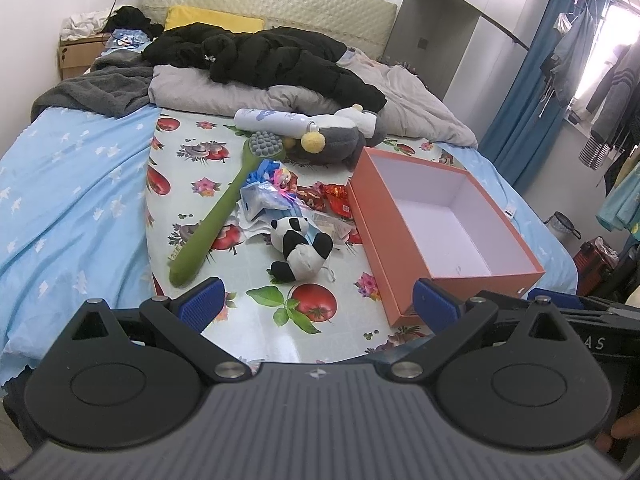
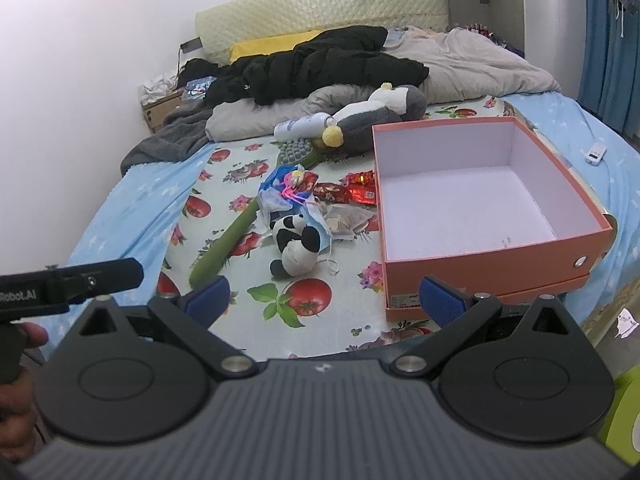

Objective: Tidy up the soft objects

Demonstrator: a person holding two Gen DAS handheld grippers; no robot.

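A small panda plush (image 1: 301,249) lies on the flowered cloth (image 1: 256,344) on the bed, left of an open, empty orange box (image 1: 444,220). A larger grey and white plush with a yellow pompom (image 1: 340,136) lies farther back. My left gripper (image 1: 318,306) is open and empty, hovering near the bed's front edge, short of the panda. In the right wrist view the panda (image 2: 298,246), the box (image 2: 480,208) and the grey plush (image 2: 380,114) show too. My right gripper (image 2: 325,300) is open and empty, near the box's front corner.
A green long-handled brush (image 1: 224,208), a white bottle (image 1: 276,120), a blue wrapped bundle (image 1: 268,192) and red snack packets (image 1: 332,198) lie around the panda. A black jacket (image 1: 272,60) and grey duvet cover the bed's back. The left gripper's handle (image 2: 68,280) shows at left.
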